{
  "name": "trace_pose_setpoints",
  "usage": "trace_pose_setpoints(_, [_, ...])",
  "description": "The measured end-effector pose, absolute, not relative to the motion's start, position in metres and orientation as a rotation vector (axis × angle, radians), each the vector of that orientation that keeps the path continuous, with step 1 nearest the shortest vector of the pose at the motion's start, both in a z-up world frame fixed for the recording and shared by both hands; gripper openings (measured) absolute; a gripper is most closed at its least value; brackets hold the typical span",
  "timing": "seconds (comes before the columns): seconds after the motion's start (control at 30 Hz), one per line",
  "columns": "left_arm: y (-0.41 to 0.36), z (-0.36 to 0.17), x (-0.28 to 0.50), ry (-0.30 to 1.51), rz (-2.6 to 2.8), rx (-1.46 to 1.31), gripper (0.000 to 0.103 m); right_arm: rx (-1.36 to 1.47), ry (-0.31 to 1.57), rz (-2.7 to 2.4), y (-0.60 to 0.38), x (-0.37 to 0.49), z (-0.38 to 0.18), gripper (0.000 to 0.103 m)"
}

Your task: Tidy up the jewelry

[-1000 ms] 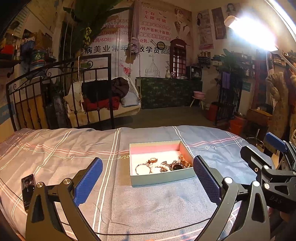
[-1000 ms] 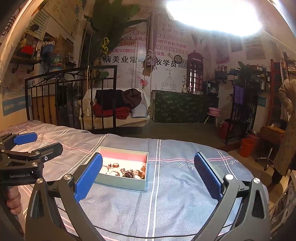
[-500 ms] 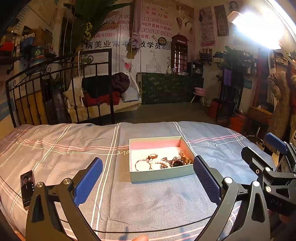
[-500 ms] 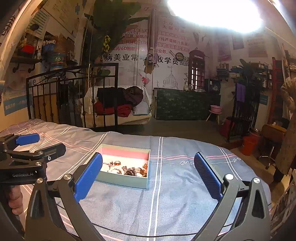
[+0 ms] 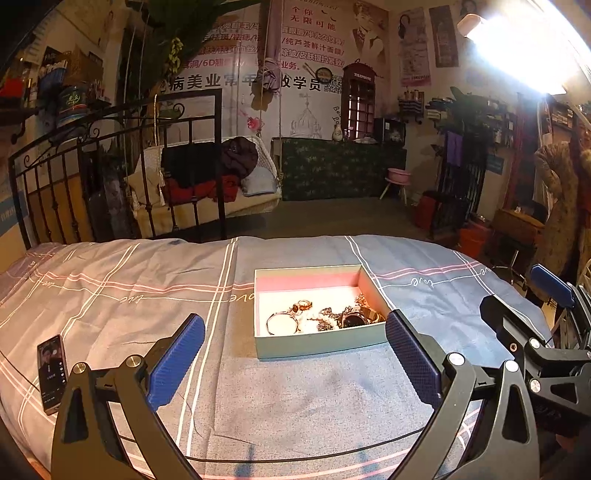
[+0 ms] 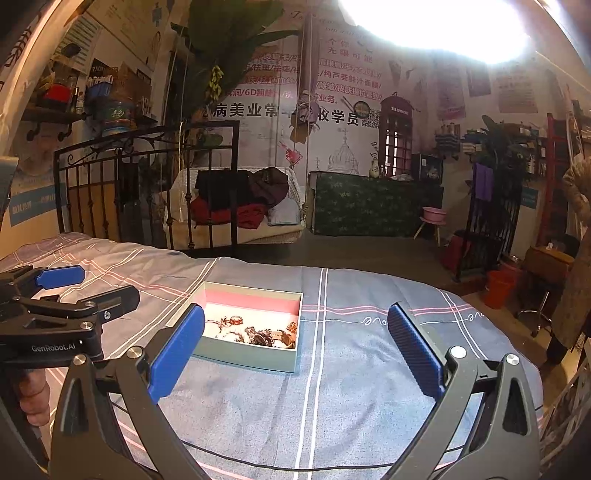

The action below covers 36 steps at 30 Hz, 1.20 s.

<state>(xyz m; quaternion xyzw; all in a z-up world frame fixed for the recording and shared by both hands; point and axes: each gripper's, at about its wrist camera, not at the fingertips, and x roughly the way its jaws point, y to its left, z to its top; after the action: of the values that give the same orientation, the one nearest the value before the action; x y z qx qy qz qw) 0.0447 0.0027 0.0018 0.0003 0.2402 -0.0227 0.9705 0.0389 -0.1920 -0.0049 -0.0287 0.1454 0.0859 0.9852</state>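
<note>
Jewelry (image 5: pixel 325 315) in box (image 5: pixel 317 341): tangled heap, single pieces too small to separate except one bangle (image 5: pixel 282 322). Box near wall hides front strip of box floor. In right wrist view, right gripper's left finger (image 6: pixel 177 347) covers box's near-left corner. Left gripper (image 6: pixel 79 291) cut off by left edge there; hand (image 6: pixel 33 395) holding it only partly visible. Phone (image 5: pixel 51 373) screen content too small to read. Lamp glare (image 6: pixel 436 26) washes out upper wall posters. Black cable (image 5: pixel 295 458) runs behind both gripper frames, ends hidden.
</note>
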Motion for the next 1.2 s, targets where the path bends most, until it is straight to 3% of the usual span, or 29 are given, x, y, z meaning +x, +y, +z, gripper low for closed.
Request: trace_pose_setpoints(1.2, [0.0013, 0.0039, 0.0512, 0.506, -0.045, 0.026, 0.097, -0.066, 0.305, 0.172, -0.1928, 0.0428, -0.0091, 0.098])
